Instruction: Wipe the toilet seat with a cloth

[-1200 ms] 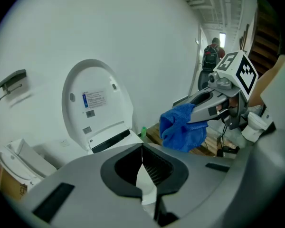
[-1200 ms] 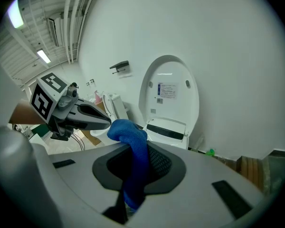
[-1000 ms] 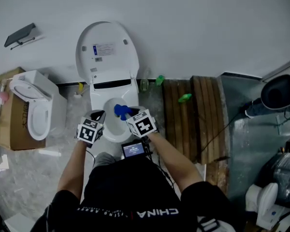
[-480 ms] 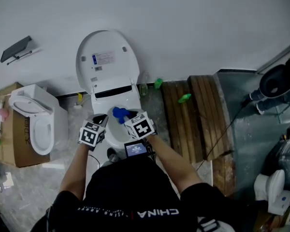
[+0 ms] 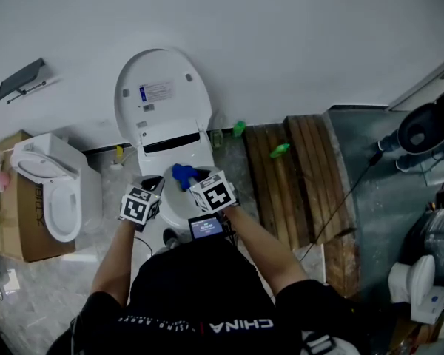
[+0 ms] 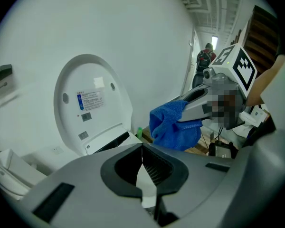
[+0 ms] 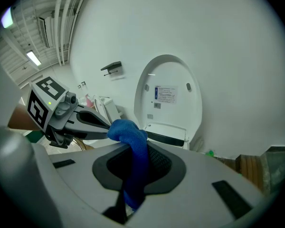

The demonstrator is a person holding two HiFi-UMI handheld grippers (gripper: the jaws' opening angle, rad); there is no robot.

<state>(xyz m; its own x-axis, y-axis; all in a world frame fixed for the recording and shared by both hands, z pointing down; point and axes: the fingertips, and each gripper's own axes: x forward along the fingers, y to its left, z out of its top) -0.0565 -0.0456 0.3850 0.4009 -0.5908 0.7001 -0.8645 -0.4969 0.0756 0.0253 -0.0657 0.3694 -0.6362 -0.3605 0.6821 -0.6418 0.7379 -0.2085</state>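
- Cloth: bright blue, fluffy terry, bunched into a thick wad; one fold hangs down betw. the right tongs' jaws.
- Where: held in the air over the far half of the toilet bowl, just near of the hinge. Can't tell if it touches the rim.
- Right tongs: jaws pinching the cloth, w/ a lump sticking out past the tips.
- Left tongs: jaws pressed together, nothing in them; just left of the cloth, over the bowl's left side, not touching it.
- Lid: up, leaning on the far wall, label on its underside.
- Left of scene: 2nd toilet on the floor; right: wooden boards.
- Vs. 1 s ago: both tongs & the cloth sit a bit farther in, closer to the hinge. Grip is the same: cloth still pinched on the right, left still closed. Lid is unchanged.
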